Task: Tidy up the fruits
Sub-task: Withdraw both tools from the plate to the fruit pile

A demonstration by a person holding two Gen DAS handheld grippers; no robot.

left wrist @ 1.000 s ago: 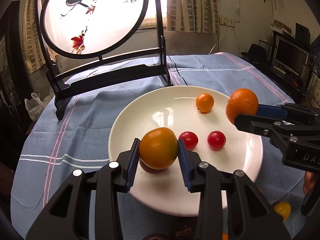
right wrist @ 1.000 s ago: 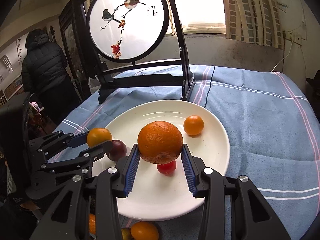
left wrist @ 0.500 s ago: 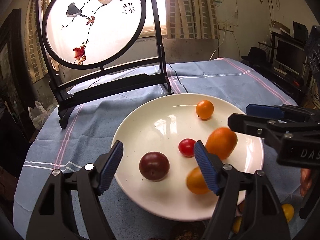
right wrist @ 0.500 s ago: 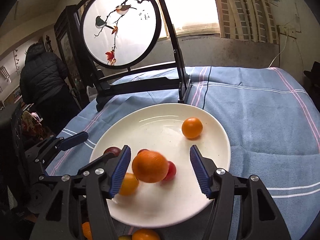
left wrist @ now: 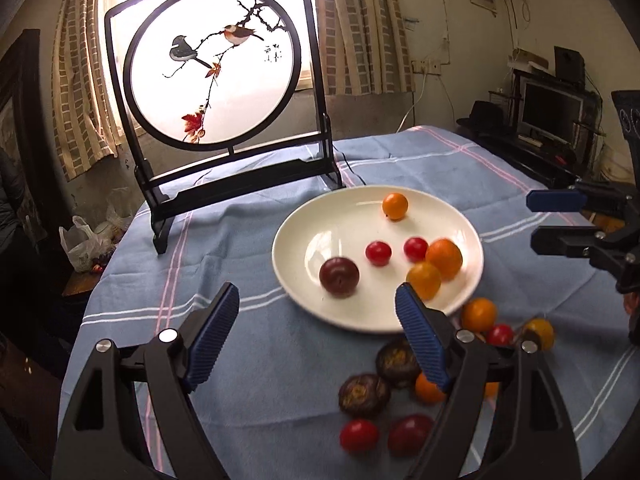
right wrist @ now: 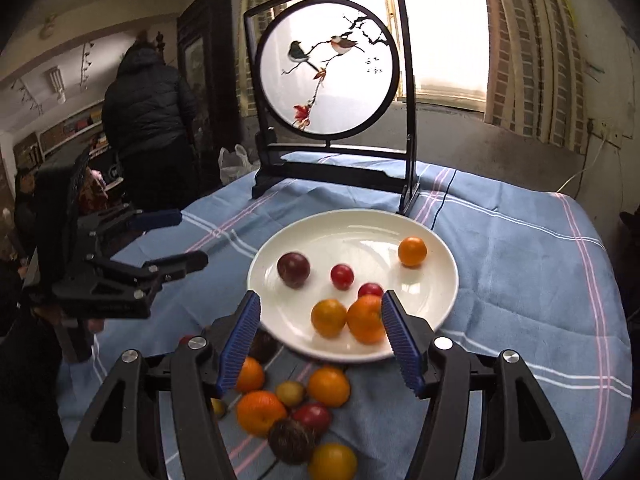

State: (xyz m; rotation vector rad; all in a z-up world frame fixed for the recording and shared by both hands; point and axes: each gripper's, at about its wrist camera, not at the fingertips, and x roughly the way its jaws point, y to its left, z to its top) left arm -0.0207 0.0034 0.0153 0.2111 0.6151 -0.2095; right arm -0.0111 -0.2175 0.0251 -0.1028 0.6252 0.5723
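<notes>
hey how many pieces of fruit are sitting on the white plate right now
6 on the white plate: a dark plum at its left, two red cherry tomatoes mid-plate, a small orange fruit at the far right, and two orange fruits touching at the near edge. None seems hidden.

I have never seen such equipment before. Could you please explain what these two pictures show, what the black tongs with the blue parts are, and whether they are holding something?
No robot arm is here: a person holds a hand-held gripper in each hand, and each gripper carries a wide-angle camera that looks along its two fingers. One picture comes from the left gripper, the other from the right gripper; each also sees the other gripper at the side. The blue parts are ribbed pads on the fingers.

On the blue tablecloth stands a white plate with six fruits: a dark plum, two red tomatoes, and three orange fruits. More fruits lie in a heap on the cloth, nearer the cameras. Behind stands a round bird screen.

Both grippers have just been opening and now hold nothing.
</notes>
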